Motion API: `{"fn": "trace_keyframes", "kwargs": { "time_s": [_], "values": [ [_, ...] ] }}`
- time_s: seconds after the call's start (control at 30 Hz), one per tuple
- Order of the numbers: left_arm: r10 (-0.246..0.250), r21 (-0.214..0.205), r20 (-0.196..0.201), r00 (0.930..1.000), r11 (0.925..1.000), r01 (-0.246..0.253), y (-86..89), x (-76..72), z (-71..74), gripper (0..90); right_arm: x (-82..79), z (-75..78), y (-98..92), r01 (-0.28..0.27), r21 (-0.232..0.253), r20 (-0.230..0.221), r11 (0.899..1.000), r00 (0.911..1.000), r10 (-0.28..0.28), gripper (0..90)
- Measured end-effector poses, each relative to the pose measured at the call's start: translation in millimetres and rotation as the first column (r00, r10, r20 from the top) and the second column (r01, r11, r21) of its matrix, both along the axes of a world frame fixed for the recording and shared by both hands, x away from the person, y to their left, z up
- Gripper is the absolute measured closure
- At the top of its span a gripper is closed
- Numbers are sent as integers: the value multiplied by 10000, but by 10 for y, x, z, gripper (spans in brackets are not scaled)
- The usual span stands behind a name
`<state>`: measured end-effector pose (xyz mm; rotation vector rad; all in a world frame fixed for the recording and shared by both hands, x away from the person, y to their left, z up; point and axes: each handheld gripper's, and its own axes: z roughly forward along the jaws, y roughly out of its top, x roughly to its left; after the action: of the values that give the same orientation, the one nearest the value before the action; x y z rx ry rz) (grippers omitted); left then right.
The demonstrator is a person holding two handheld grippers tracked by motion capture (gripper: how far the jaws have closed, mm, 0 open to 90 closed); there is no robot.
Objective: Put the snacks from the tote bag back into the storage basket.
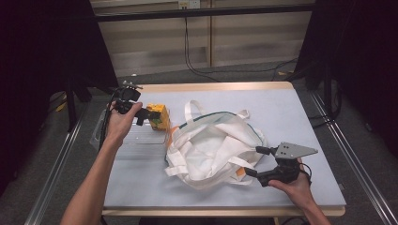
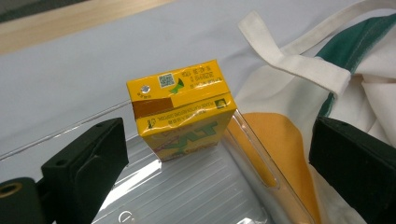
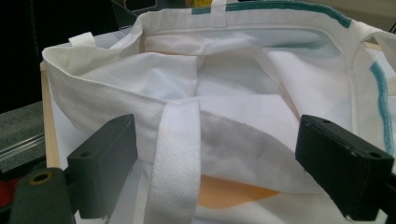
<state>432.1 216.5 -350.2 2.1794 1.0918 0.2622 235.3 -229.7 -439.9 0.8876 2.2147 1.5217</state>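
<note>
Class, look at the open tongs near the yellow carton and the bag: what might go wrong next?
The carton stands upright in a clear tray, so the open left tongs may tip it while closing. The right tongs face a loose strap and might grab that alone, leaving the bag mouth slack.

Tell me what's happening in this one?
A person works at a table with a gripper in each hand. The left gripper is open around a yellow drink carton standing upright in a clear plastic tray, fingers not touching it. The right gripper is open at the rim of a white tote bag, beside its handle strap. Nothing is gripped yet.
</note>
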Motion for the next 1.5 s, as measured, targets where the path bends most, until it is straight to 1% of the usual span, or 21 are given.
{"fn": "trace_keyframes", "kwargs": {
  "time_s": [0.1, 0.2, 0.27, 0.33, 0.4, 0.43, 0.47, 0.53, 0.6, 0.7, 0.77, 0.9, 0.93, 1.0, 1.03, 1.13, 1.2, 1.27, 1.37, 1.43, 1.5],
  "values": [
    [-147, -309, 664, 9977, 9994, 168, 5, -97, 38, 42, 0, -1, 1, -7, -21, 11, 10000, 10000, 7, 129],
    [-283, -586, 1098, 9936, 9977, 349, 9, -175, 36, 42, -1, 0, 1, 8, 8, 22, 10000, 10000, -8, 129],
    [-412, -624, 1160, 9924, 9969, 487, 7, -221, 32, 42, -1, 1, 0, -3, 24, 33, 10000, 10000, 3, 129],
    [-521, -836, 1471, 9877, 9944, 649, 6, -288, 31, 42, -3, 4, -4, 25, 31, 42, 10000, 10000, -25, 129],
    [-674, -792, 1789, 9815, 9934, 827, 20, -355, 33, 42, -8, 7, -8, 71, 27, 25, 10000, 10000, -71, 129],
    [-601, -1063, 1872, 9805, 9910, 810, 15, -391, 22, 42, -8, 7, -13, 75, 34, 36, 10000, 10000, -75, 129],
    [-753, -931, 1940, 9781, 9911, 948, 26, -417, 20, 42, -7, 8, -15, 73, 31, 67, 10000, 10000, -73, 129],
    [-785, -1366, 2001, 9766, 9848, 1071, 44, -478, -2, 42, -6, 7, -17, 86, 28, 61, 10000, 9999, -86, 129],
    [-926, -1042, 2179, 9716, 9876, 1175, 44, -556, -15, 41, -7, 7, -16, 64, 38, 82, 10000, 9999, -64, 129],
    [-804, -1235, 2365, 9683, 9860, 1120, 78, -690, -39, 34, -9, 6, -21, 89, 32, 60, 10000, 9999, -89, 129],
    [-786, -1159, 2611, 9621, 9869, 1121, 94, -777, -63, 34, -11, 6, -24, 100, 30, 70, 9999, 9999, -100, 129],
    [-905, -1247, 2604, 9613, 9841, 1264, 115, -914, -106, 38, -9, 7, -26, 132, 27, 67, 9999, 9999, -132, 129],
    [-811, -1330, 2466, 9657, 9842, 1167, 118, -952, -123, 38, -12, 9, -25, 140, -14, 75, 9999, 9999, -140, 129],
    [-830, -1104, 2604, 9619, 9872, 1151, 119, -1025, -145, 37, -18, 13, -25, 157, -7, 77, 9999, 9998, -156, 129],
    [-797, -1128, 2552, 9636, 9873, 1116, 124, -1064, -166, 37, -19, 13, -27, 166, -11, 70, 9999, 9998, -166, 129],
    [-925, -1054, 2712, 9581, 9865, 1251, 136, -1221, -243, 37, -19, 8, -42, 157, 21, 79, 9999, 9998, -157, 129],
    [-798, -1315, 2708, 9593, 9842, 1190, 170, -1312, -307, 32, -25, 9, -53, 247, 33, 48, 9997, 9997, -247, 129],
    [-427, -1549, 2911, 9557, 9837, 912, 227, -1399, -359, 36, -22, 9, -67, 286, 47, 67, 9996, 9996, -286, 130],
    [-97, -2166, 2696, 9629, 9737, 704, 315, -1503, -436, 33, -22, 7, -79, 319, 115, 81, 9994, 9995, -320, 130],
    [99, -2347, 2675, 9635, 9705, 552, 355, -1579, -491, 35, -26, 10, -85, 345, 115, 86, 9993, 9994, -346, 131],
    [128, -2297, 2619, 9650, 9720, 495, 382, -1655, -551, 33, -26, 10, -91, 439, 91, 68, 9990, 9990, -440, 131]
  ]
}}
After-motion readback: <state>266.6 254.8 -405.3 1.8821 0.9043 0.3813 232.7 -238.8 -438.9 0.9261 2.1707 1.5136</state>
